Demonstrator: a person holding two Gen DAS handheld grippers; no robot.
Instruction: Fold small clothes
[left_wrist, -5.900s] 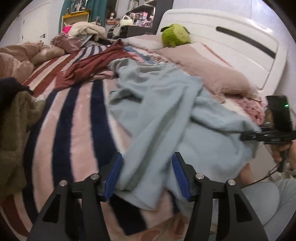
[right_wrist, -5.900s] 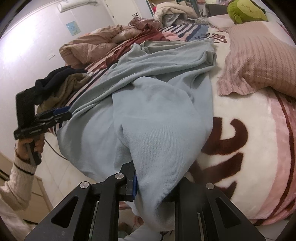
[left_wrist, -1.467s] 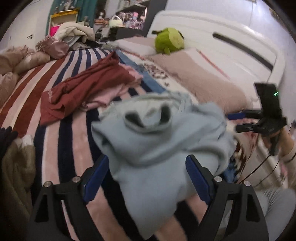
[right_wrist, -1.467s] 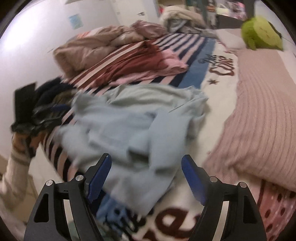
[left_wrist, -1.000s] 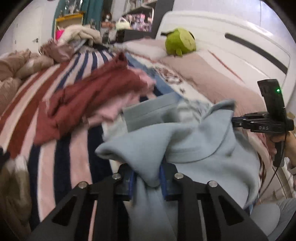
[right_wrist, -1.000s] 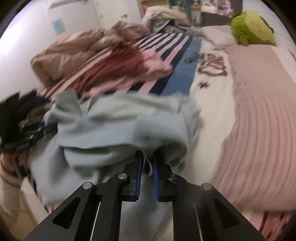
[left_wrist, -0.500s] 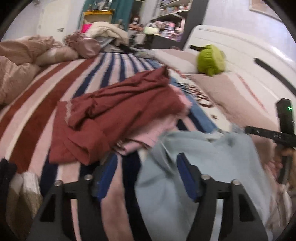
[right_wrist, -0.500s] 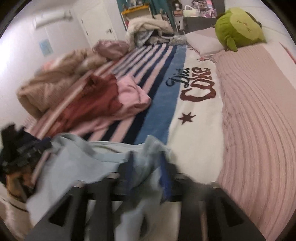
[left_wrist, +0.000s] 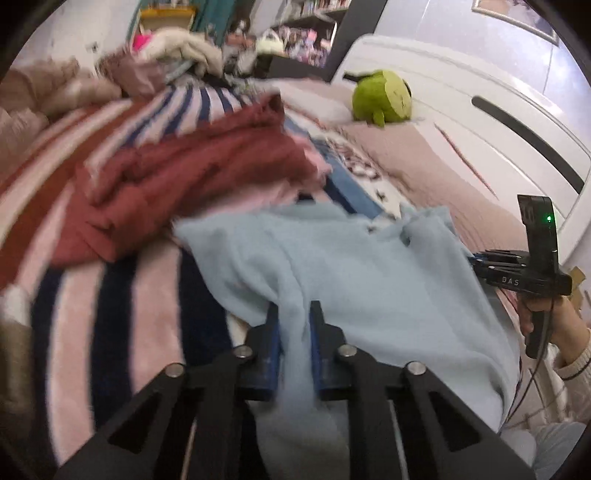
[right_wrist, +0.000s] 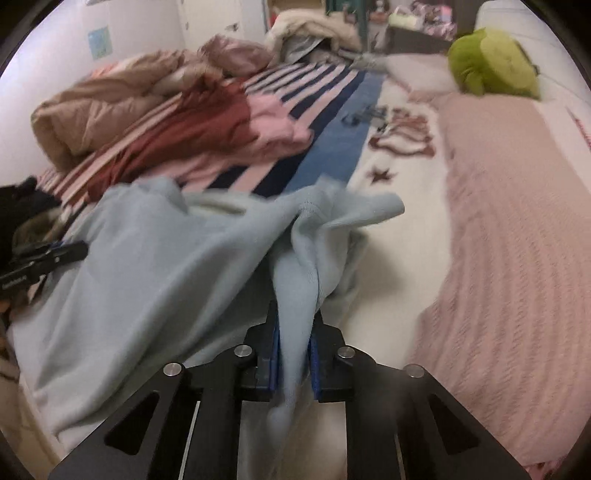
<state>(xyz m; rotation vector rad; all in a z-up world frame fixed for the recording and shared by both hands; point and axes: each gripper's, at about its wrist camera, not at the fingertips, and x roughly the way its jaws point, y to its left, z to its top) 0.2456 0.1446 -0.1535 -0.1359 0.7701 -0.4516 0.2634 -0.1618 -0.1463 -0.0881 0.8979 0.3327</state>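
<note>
Left wrist: both tools' jaws closing on pale-blue garment (left_wrist: 362, 266) atop striped blanket (left_wrist: 122, 295), white headboard (left_wrist: 461, 107) behind

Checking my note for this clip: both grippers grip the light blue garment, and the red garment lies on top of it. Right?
Not quite. The left gripper and right gripper are both closing on the light blue garment, but the red garment lies beside it on the striped blanket, farther from the grippers, not on top. The left wrist view shows this.
</note>
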